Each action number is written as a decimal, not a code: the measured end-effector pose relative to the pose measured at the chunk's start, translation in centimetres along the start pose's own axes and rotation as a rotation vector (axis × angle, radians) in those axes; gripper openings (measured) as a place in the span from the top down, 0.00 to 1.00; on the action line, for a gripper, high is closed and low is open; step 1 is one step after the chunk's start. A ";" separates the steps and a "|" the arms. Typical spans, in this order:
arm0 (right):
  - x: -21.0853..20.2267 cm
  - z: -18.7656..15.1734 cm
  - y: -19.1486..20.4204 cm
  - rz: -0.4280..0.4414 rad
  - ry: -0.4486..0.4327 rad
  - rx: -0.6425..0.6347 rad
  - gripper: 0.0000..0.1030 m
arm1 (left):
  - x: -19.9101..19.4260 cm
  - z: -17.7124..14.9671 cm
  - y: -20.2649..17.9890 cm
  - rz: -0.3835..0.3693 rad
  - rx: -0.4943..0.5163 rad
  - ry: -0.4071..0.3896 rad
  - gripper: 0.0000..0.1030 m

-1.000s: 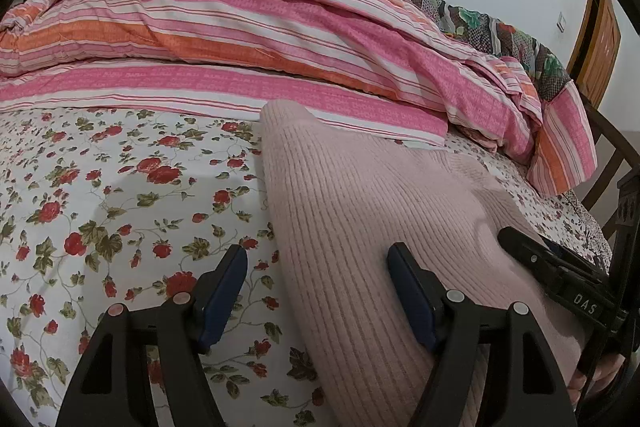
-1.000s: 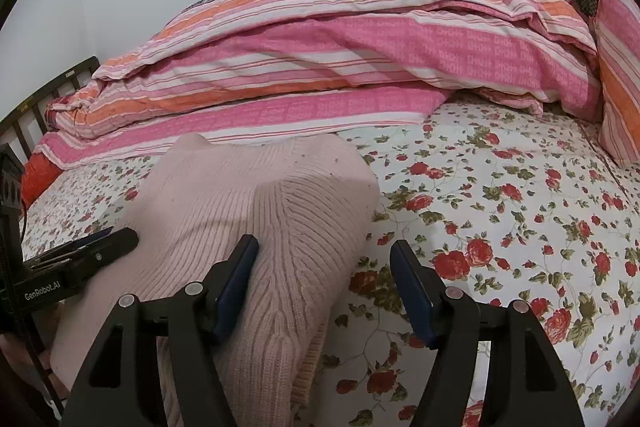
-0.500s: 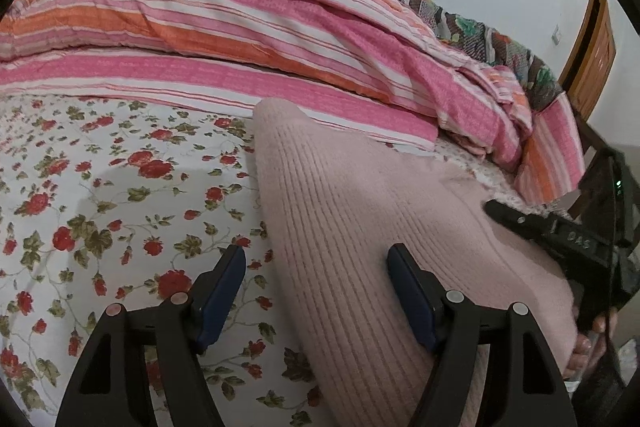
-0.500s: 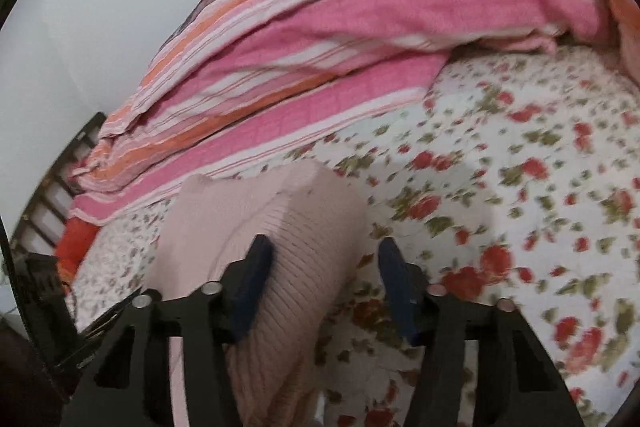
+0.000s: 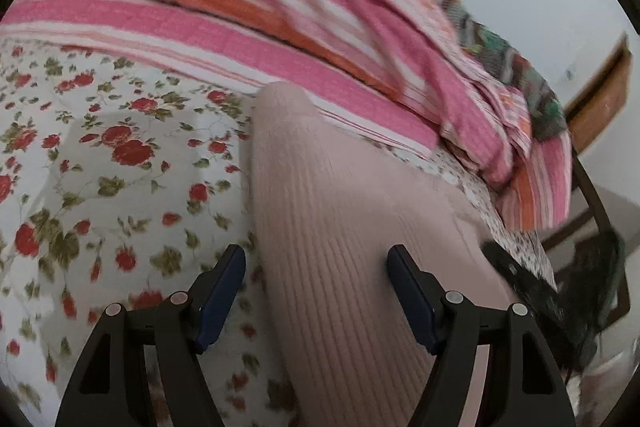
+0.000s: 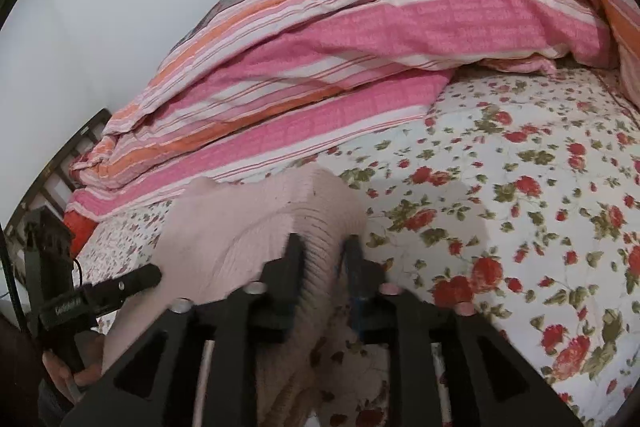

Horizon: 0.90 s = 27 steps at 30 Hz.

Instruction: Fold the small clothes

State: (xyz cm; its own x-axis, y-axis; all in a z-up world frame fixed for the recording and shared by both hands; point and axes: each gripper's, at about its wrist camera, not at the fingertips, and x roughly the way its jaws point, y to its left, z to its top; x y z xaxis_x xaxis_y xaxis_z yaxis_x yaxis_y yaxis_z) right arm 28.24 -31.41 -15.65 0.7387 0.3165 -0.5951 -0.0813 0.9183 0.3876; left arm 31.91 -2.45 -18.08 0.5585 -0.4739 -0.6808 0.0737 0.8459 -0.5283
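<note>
A pale pink ribbed knit garment (image 5: 340,227) lies on the flowered sheet of the bed (image 5: 100,167), its far end just short of the striped pink and orange quilt (image 5: 248,11) heaped along the bed's far edge. The left gripper (image 5: 316,279) stands wide open, one finger over the sheet and the other over the knit, pressing nothing. The right gripper (image 6: 320,259) is closing, a ridge of the garment's edge between its jaws and touching both pads
</note>
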 end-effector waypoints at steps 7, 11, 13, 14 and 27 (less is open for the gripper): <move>-0.3 0.0 -0.2 0.007 -0.003 -0.009 0.65 | 2.5 3.3 1.1 0.012 -0.081 0.010 0.47; -0.5 0.1 0.3 0.004 -0.006 -0.041 0.65 | 3.7 5.1 1.1 0.031 -0.085 0.000 0.60; -0.5 0.1 0.4 0.000 -0.006 -0.051 0.65 | 4.0 5.8 0.8 0.063 -0.060 -0.023 0.63; -0.5 0.1 0.5 0.000 -0.007 -0.053 0.65 | 4.1 6.1 0.7 0.076 -0.044 -0.033 0.65; -1.6 0.1 1.0 0.052 0.019 -0.083 0.55 | 0.9 3.3 -3.4 0.200 0.178 -0.089 0.70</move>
State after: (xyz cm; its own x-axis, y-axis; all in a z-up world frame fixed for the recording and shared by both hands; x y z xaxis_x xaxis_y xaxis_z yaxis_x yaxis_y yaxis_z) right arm 27.04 -30.99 -14.25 0.7194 0.3676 -0.5894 -0.1749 0.9170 0.3585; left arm 34.88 -4.91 -15.20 0.6467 -0.2763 -0.7109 0.0944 0.9539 -0.2848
